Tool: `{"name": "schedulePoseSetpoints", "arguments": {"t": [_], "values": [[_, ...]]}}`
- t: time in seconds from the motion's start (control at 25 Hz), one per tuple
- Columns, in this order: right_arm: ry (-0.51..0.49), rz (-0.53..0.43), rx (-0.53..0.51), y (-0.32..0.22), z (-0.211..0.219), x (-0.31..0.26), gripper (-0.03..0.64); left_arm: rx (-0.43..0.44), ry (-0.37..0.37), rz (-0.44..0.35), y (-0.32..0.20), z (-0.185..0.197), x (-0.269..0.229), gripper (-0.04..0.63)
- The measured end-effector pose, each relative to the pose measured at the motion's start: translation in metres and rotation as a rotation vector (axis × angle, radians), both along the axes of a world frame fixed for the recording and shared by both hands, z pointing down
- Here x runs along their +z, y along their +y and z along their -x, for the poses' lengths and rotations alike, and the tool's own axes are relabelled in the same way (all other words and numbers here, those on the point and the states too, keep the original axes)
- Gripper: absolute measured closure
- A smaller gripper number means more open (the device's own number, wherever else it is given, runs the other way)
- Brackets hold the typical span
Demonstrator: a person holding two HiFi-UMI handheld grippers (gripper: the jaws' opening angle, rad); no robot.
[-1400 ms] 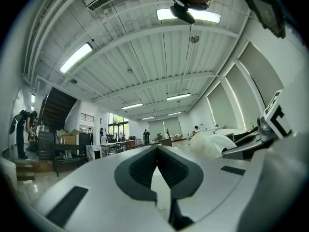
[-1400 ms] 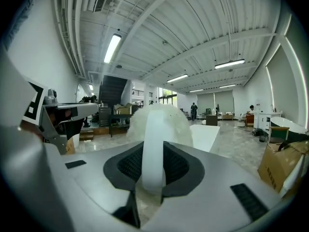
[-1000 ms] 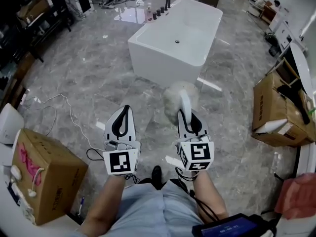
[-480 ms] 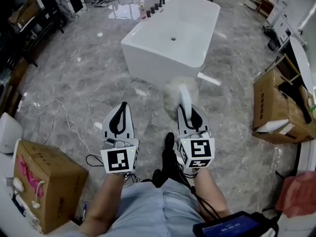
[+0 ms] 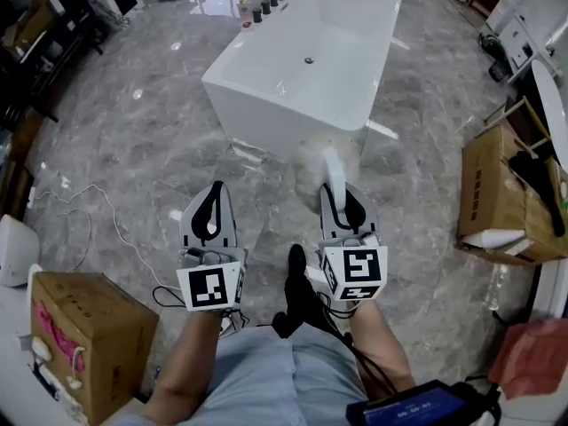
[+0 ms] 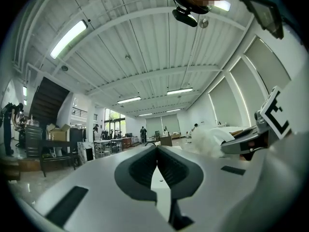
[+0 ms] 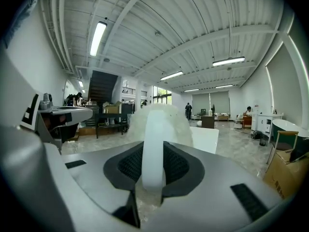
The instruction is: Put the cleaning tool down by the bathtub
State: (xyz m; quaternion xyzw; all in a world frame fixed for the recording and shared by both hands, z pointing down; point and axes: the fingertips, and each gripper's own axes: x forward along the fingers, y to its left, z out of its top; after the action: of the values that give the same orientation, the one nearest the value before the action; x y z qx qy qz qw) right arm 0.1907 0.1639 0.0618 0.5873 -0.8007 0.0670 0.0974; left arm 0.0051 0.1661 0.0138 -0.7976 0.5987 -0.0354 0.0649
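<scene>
Far left on the floor, a box [image 5: 89, 322] with a loose cable [image 5: 105, 204] snaking beside it, both well apart from the work. Next, the left gripper [image 5: 216, 189]: jaws together, nothing between them, held about level above the floor. The person's shoe [image 5: 296, 260] shows low down between the two grippers. Ahead at centre is the tub [image 5: 266, 118], white and empty, with tap fittings [image 5: 266, 7] at its far end. Then the right gripper [image 5: 342, 198]: jaws narrow, clamped on the white handle of the tool [image 5: 318, 160]. The tool's fluffy head sticks out ahead in the air, near the tub's near wall; contact can't be judged.

Step in hand, I'd say: carrying the tool to the tub, not yet set down. The next move calls for lowering the right gripper to the bare floor just beside the tub wall, then spreading the jaws. Nothing seems to block that patch; mind the foot. A second box [image 5: 497, 193] stands well off right, no obstacle.
</scene>
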Motion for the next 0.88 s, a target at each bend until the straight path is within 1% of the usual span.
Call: {"name": "schedulePoseSetpoints", "arguments": {"t": [0.12,0.2,0.28,0.4,0.6,0.88], "values": [[0.0,0.02,-0.016,-0.039,-0.003,0.005,0.523,-0.004,-0.001,0.012,-0.04,-0.008,0.002,0.578],[-0.002,0.029,-0.033,-0.064,-0.005,0.006,0.522,-0.019,0.022,0.013,-0.064,-0.013,-0.002,0.578],[-0.002,0.029,-0.05,-0.089,-0.007,0.005,0.522,-0.033,0.04,0.011,-0.086,-0.018,-0.006,0.578],[-0.003,0.018,-0.082,-0.121,-0.004,-0.002,0.523,-0.059,0.043,0.005,-0.115,-0.019,-0.011,0.578],[-0.009,-0.01,-0.113,-0.158,0.0,-0.015,0.523,-0.087,0.043,-0.03,-0.143,-0.018,-0.027,0.578],[-0.004,-0.026,-0.152,-0.182,0.02,-0.019,0.522,-0.116,0.049,-0.047,-0.165,0.0,-0.033,0.578]]}}
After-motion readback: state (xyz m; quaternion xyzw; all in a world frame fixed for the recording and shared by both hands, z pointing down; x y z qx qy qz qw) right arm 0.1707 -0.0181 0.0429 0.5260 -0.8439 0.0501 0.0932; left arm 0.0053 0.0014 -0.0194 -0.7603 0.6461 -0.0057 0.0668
